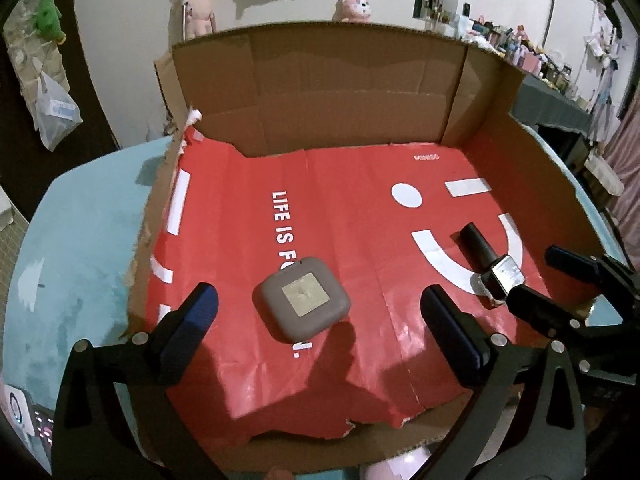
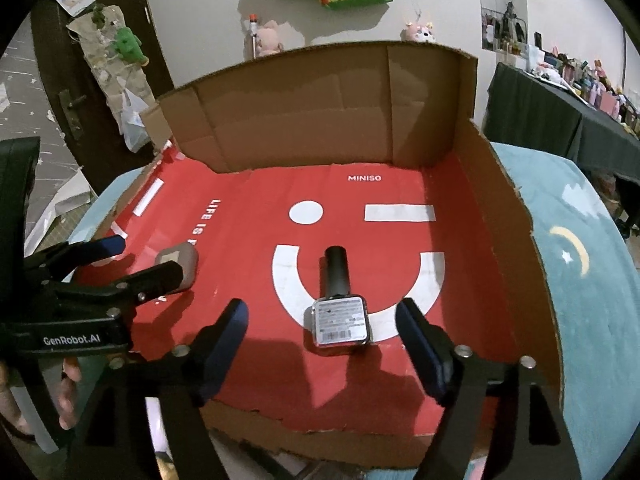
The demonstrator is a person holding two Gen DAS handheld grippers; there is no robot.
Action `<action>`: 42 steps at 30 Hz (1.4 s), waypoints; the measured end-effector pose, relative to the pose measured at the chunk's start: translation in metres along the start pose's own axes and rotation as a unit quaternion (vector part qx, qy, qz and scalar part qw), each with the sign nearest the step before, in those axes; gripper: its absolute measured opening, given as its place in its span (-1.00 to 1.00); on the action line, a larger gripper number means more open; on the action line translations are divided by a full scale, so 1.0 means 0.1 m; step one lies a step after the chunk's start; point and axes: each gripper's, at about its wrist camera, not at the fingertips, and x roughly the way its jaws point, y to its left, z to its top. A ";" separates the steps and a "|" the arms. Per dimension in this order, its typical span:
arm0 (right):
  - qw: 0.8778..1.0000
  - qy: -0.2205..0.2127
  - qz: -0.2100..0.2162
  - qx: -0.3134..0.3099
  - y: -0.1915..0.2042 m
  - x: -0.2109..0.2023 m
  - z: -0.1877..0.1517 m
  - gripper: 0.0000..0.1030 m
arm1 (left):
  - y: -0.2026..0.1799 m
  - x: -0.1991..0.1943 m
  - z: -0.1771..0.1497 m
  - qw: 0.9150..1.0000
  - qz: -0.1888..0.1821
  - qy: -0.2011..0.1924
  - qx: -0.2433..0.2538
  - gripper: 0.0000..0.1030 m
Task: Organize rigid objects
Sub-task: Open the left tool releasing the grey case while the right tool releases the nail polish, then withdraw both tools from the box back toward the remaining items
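Observation:
A grey square case [image 1: 302, 304] with rounded corners lies flat on the red paper lining [image 1: 340, 208] of an open cardboard box [image 1: 320, 92]. My left gripper [image 1: 320, 293] is open wide, its fingers standing either side of the case without touching it. A nail polish bottle [image 2: 340, 312] with a black cap lies on its side on the white smile print, labelled base toward me. My right gripper [image 2: 322, 307] is open, with gaps between both pads and the bottle's base. The right wrist view also shows the case [image 2: 178, 266] and the left gripper [image 2: 140, 258].
The box [image 2: 312, 112] has high cardboard walls at the back and right and a torn, low front edge. It rests on a teal cloth [image 2: 592, 300]. A person's hand [image 2: 68, 392] holds the left gripper. A dark, cluttered table [image 2: 560, 120] stands far right.

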 end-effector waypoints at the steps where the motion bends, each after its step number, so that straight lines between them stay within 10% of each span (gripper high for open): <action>1: 1.000 -0.003 0.002 0.001 0.00 -0.02 0.00 0.59 | 0.00 -0.04 -0.01 1.000 -0.004 -0.003 0.000 1.00; 13: 0.998 -0.061 0.018 -0.009 0.10 -0.47 -0.10 1.00 | -0.09 -0.53 -0.17 0.998 -0.015 -0.061 0.006 1.00; 42: 0.982 -0.122 0.124 -0.069 -0.37 -1.01 -0.69 1.00 | -0.68 -1.42 -0.92 0.993 0.073 -0.078 -0.047 1.00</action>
